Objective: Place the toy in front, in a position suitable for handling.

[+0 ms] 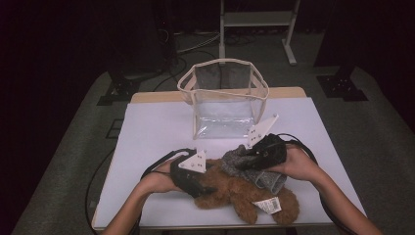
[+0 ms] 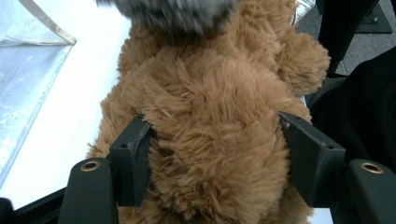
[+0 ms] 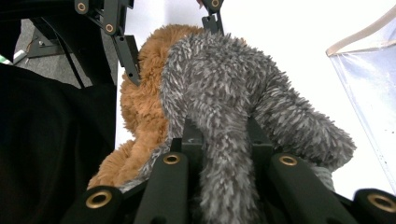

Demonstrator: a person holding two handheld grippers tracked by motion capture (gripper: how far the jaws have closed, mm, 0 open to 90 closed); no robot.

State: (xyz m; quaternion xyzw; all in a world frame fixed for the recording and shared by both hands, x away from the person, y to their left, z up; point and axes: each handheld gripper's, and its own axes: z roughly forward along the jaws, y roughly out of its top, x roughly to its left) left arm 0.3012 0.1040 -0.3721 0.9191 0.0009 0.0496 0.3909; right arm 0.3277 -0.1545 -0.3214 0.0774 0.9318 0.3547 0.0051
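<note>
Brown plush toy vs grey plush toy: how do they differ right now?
The brown plush toy lies on the white table; the grey plush toy drapes over it. Brown has long shaggy fur and looks larger, grey short speckled pile. The left gripper straddles brown; the right gripper pinches grey. Both soft.

The black left tongs (image 1: 192, 182) are half closed around brown plush; the black right tongs (image 1: 247, 164) are clamped tight on grey plush.
</note>
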